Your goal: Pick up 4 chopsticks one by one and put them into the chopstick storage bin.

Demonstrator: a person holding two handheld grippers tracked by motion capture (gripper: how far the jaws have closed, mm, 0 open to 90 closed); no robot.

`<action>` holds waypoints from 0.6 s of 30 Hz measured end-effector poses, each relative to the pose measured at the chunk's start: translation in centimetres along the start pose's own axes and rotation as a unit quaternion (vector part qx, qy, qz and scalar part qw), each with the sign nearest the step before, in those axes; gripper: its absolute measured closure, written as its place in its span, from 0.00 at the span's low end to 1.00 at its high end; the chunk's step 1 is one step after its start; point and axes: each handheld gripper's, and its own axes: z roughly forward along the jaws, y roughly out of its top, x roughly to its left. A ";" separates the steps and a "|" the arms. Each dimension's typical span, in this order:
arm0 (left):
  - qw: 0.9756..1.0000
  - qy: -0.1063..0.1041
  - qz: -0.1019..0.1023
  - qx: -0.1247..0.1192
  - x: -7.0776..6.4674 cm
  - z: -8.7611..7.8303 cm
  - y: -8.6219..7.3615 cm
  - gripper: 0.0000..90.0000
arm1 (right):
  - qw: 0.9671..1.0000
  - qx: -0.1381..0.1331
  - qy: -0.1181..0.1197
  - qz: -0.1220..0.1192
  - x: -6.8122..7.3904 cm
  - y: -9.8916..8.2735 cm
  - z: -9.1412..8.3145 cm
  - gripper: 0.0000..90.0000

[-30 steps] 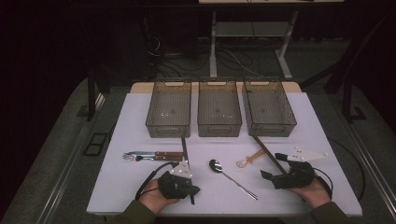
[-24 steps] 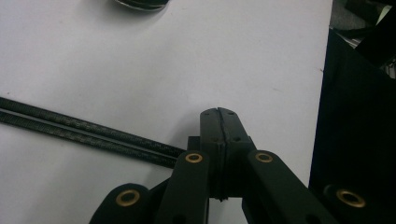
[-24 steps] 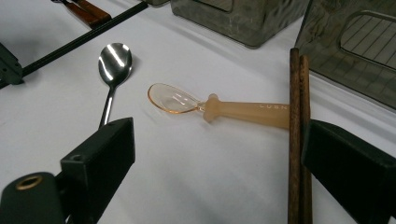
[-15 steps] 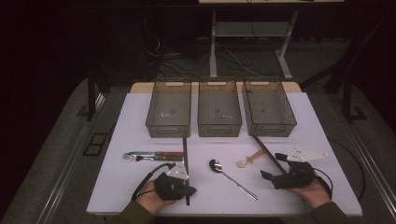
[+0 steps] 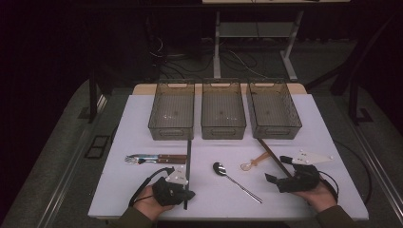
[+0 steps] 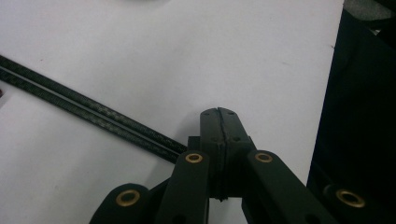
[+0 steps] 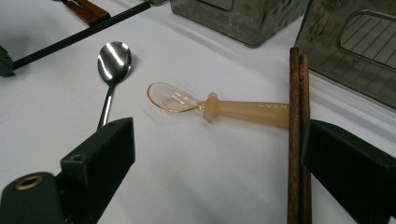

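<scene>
My left claw (image 5: 186, 195) has slid back toward me, clenched empty beside the black chopsticks (image 5: 188, 164). My right claw (image 7: 219, 163) gapes, brown chopsticks (image 7: 297, 140) touching its right jaw, long axis running away from me.

the metal spoon (image 7: 113, 59) is shiny like a mirror. the little spoon (image 7: 219, 107) looks like smooth see-through orange plastic. the brown chopsticks (image 7: 297, 135) look like dull wood. the black chopsticks (image 6: 88, 116) look a bit rough. the bins (image 5: 223, 110) look like smoky clear plastic. the table (image 5: 142, 118) is white and matt.
</scene>
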 end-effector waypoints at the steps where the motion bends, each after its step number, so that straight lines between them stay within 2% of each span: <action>1: 1.000 0.001 0.003 0.002 0.1 -0.1 -0.1 1.00 | 1.000 0.000 0.000 0.000 0.0 0.0 0.0 0.10; 5: 1.000 0.004 -0.005 0.001 0.1 -0.3 -0.3 1.00 | 1.000 0.000 0.000 0.000 0.0 0.0 0.0 0.10; 6: 1.000 0.005 0.001 0.003 0.2 -0.4 -0.3 1.00 | 1.000 0.000 0.000 0.000 0.0 0.0 0.0 0.10; 7: 1.000 0.006 -0.005 0.001 0.1 -0.4 -0.4 1.00 | 1.000 0.000 0.000 0.000 0.0 0.0 0.0 0.10; 13: 1.000 0.017 0.000 0.010 0.3 -0.8 -0.6 1.00 | 1.000 0.001 0.000 0.000 0.0 0.0 0.0 0.10; 14: 1.000 0.019 -0.007 0.009 0.2 -0.9 -0.7 1.00 | 1.000 0.001 0.000 0.000 0.0 0.0 0.0 0.10; 16: 1.000 0.023 -0.002 0.012 0.5 -1.0 -0.8 1.00 | 1.000 0.001 0.000 0.000 0.0 0.0 0.0 0.10; 18: 1.000 0.025 -0.005 0.010 0.6 -1.1 -0.9 1.00 | 1.000 0.001 0.000 0.000 0.0 0.0 0.0 0.10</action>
